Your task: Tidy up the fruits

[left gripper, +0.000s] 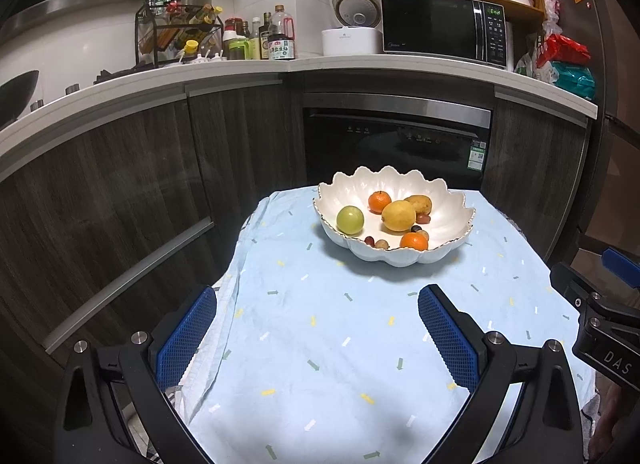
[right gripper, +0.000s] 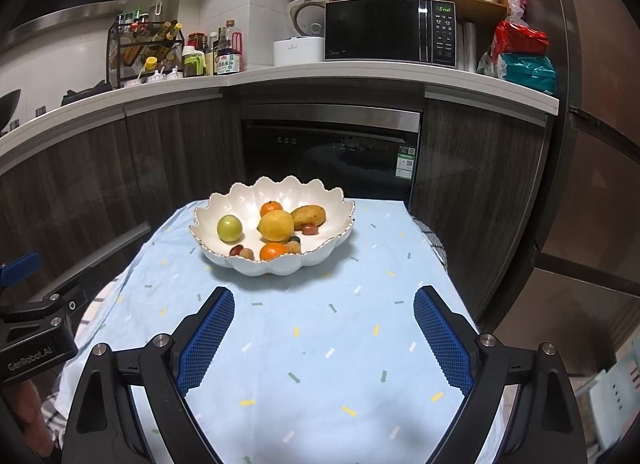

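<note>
- A scalloped white bowl (left gripper: 448,220) holds a lemon (left gripper: 398,216), green apple (left gripper: 349,220) and tangerines.
- Left claw (left gripper: 318,338) and right claw (right gripper: 324,338) hover near the bowl, jaws wide apart, empty.

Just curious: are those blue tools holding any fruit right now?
No. The left tool and right tool are both open and empty; all the fruit sits in the bowl.

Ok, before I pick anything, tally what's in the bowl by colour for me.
Orange: 2, a far tangerine and a near tangerine
Yellow: 1, the lemon
Green: 1, the round green fruit
Yellow-brown: 1, the mango
Small dark red or tan fruits: 5
Total: 10, all in the white bowl
</note>
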`<state>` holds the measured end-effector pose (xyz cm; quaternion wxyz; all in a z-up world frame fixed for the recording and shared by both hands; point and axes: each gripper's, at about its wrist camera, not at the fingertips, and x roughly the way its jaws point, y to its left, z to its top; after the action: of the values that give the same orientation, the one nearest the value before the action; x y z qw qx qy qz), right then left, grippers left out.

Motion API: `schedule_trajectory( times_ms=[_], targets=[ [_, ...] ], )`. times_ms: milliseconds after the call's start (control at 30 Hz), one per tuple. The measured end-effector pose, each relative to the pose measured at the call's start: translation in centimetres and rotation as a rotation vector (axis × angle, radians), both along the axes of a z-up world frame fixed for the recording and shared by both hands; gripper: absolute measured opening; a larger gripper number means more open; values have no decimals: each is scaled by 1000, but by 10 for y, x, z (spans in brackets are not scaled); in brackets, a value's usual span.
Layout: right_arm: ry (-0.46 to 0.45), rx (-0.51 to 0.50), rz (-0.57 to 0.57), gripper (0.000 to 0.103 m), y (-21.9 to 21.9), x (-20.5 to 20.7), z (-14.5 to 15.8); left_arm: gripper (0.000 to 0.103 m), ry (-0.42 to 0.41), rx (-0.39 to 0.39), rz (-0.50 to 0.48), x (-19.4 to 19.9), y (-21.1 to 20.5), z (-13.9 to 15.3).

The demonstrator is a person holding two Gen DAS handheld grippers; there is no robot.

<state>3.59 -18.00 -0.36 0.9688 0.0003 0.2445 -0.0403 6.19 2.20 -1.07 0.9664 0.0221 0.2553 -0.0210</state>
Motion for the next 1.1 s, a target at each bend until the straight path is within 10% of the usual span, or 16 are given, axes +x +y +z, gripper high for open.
schedule_trajectory(
  times_ms=[1100],
  targets=[
    [-6, 2, -1, 92, 1, -2, 1, 103, 20, -8, -9, 3, 0, -4]
  ],
)
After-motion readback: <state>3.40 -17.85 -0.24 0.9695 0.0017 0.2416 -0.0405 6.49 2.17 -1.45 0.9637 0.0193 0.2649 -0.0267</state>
